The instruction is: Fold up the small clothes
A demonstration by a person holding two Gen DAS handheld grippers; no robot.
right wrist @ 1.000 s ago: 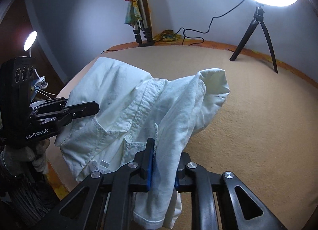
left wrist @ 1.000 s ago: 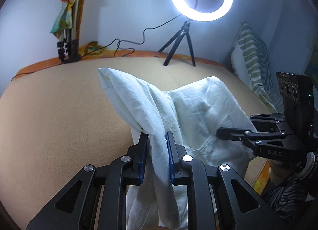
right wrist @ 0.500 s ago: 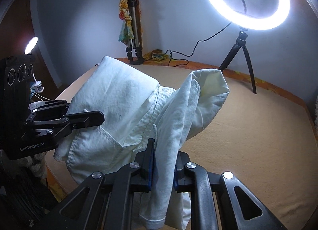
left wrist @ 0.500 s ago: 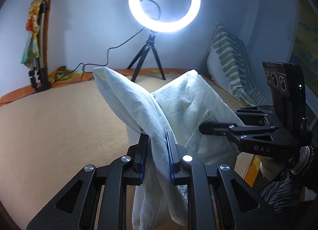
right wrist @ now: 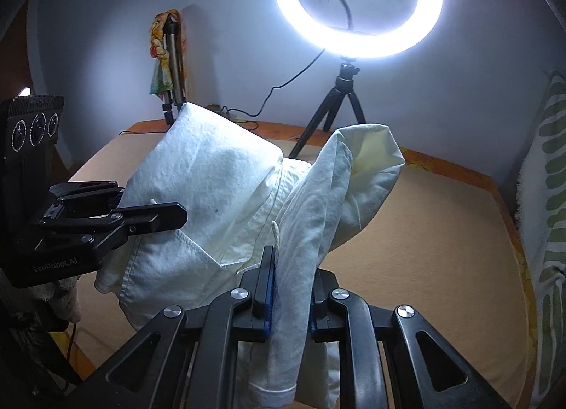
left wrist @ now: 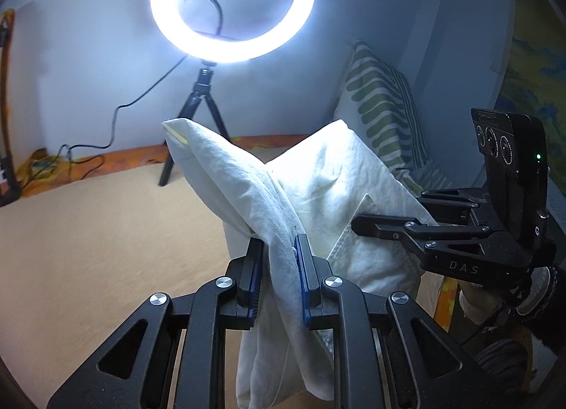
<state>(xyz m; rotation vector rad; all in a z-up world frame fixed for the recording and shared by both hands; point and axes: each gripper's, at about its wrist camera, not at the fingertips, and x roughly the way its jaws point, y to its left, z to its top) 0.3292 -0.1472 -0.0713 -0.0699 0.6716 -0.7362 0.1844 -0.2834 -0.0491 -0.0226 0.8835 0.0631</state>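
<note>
A small white shirt hangs in the air above the tan bed, held by both grippers. My left gripper is shut on a bunched fold of it, the cloth draping below the blue pads. In the right wrist view the same shirt spreads out with its pocket facing me, and my right gripper is shut on another bunched edge. The right gripper shows at the right of the left wrist view, reaching into the cloth. The left gripper shows at the left of the right wrist view.
The tan bed surface lies below. A lit ring light on a tripod stands at the far edge, with its cable trailing left. A green striped pillow leans at the right. A folded tripod with colourful cloth stands against the wall.
Both grippers have lifted the shirt higher off the bed and tilted upward, so the ring light now fills the top of both views. Their hold on the cloth is unchanged.
</note>
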